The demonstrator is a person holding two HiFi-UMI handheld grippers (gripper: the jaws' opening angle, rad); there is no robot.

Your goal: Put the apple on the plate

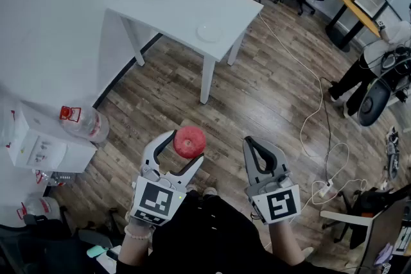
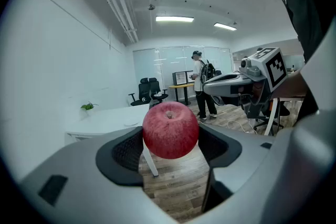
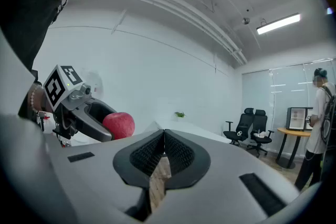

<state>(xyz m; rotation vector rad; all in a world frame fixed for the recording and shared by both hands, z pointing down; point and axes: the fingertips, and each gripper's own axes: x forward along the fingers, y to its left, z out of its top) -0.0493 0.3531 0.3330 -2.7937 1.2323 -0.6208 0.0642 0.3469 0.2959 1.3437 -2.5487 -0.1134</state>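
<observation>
1. The white table (image 1: 186, 6) is standing well ahead of both grippers.
2. The left gripper (image 1: 185, 145) is holding the apple (image 1: 189, 141) between wide jaws, and the apple is hiding part of the pads.
3. The right gripper (image 1: 252, 141) is pressing its jaws together on nothing.
4. The plate (image 1: 209, 32) is lying on that table, and it is hard to see against the white top.

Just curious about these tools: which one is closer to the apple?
Left. The left gripper grips the apple between its jaws; the right gripper, shut and empty, is beside it.

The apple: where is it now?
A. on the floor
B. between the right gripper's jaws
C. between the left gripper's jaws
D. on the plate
C: the apple is clamped between the two jaws of the left gripper.
</observation>
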